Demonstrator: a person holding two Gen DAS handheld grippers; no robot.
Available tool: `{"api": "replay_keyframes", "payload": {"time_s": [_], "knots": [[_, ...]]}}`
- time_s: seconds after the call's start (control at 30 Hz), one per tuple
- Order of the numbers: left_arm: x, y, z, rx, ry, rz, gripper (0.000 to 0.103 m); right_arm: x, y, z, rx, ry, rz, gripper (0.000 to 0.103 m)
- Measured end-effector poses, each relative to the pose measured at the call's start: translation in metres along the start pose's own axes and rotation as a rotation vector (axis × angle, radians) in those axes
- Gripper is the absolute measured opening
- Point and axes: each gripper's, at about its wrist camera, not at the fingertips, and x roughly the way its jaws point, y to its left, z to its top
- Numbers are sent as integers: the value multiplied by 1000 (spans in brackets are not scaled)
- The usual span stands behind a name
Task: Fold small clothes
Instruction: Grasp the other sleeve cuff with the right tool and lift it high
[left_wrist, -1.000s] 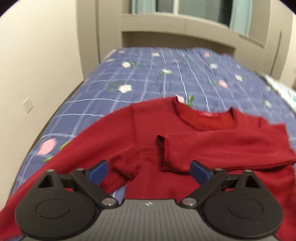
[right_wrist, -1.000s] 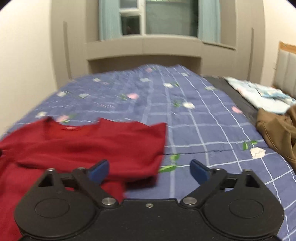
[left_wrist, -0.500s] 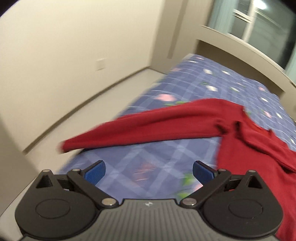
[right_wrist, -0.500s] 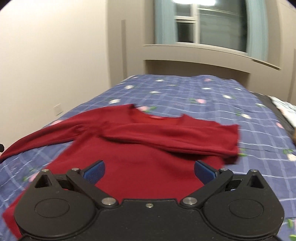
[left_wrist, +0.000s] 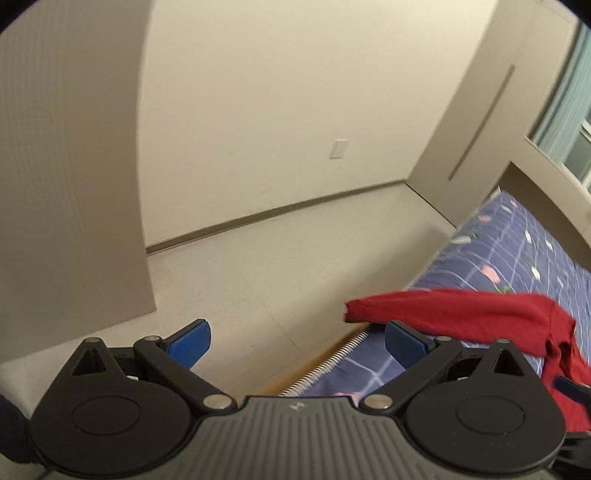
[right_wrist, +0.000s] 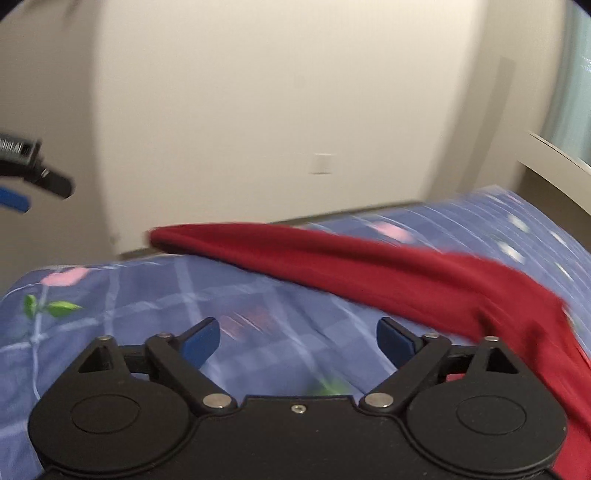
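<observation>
A dark red sweater lies on the blue checked bedspread (right_wrist: 147, 295). Its long sleeve (left_wrist: 450, 310) stretches out to the bed's left edge, with the cuff (left_wrist: 354, 312) at the edge. In the right wrist view the same sleeve (right_wrist: 332, 254) runs across the bed, blurred. My left gripper (left_wrist: 297, 338) is open and empty, held over the floor beside the bed, just left of the cuff. My right gripper (right_wrist: 297, 338) is open and empty above the bedspread, in front of the sleeve. The left gripper's tip (right_wrist: 14, 199) shows at the far left of the right wrist view.
Pale floor (left_wrist: 277, 266) lies left of the bed, bounded by a cream wall with a socket plate (left_wrist: 338, 148). The bed's wooden side rail (left_wrist: 314, 365) runs below the left gripper. A window with curtains (left_wrist: 565, 110) is at the far right.
Both grippers have swung left, away from the sweater's body toward the outstretched left sleeve. The left one now hangs past the bed's edge over the floor. Both stay open.
</observation>
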Motion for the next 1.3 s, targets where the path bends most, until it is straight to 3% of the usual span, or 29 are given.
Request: {"api": "replay_keyframes", "payload": {"time_s": [0.13, 0.3, 0.47, 0.53, 0.6, 0.77, 0.9, 1.1, 1.3], "knots": [[-6, 24, -5, -102, -19, -14, 102, 49, 43, 39, -211, 17, 90, 79], [-9, 51, -10, -207, -29, 7, 102, 93, 86, 73, -437, 31, 179, 76], [-5, 70, -19, -259, -9, 45, 102, 125, 105, 88, -519, 78, 221, 72], [-2, 73, -22, -264, 12, 53, 102, 131, 106, 91, -529, 98, 231, 59], [1, 73, -24, -265, 22, 49, 102, 133, 105, 93, -526, 120, 239, 12], [6, 56, -25, -223, 28, -11, 102, 118, 70, 122, -359, 107, 267, 7], [18, 27, -21, -127, 40, -99, 102, 89, 8, 168, -152, 47, 262, 7], [30, -49, -10, 58, 8, -244, 102, 37, -84, 229, 110, -65, 221, 7], [58, -134, 10, 174, -35, -310, 102, -19, -157, 246, 277, -139, 177, 7]]}}
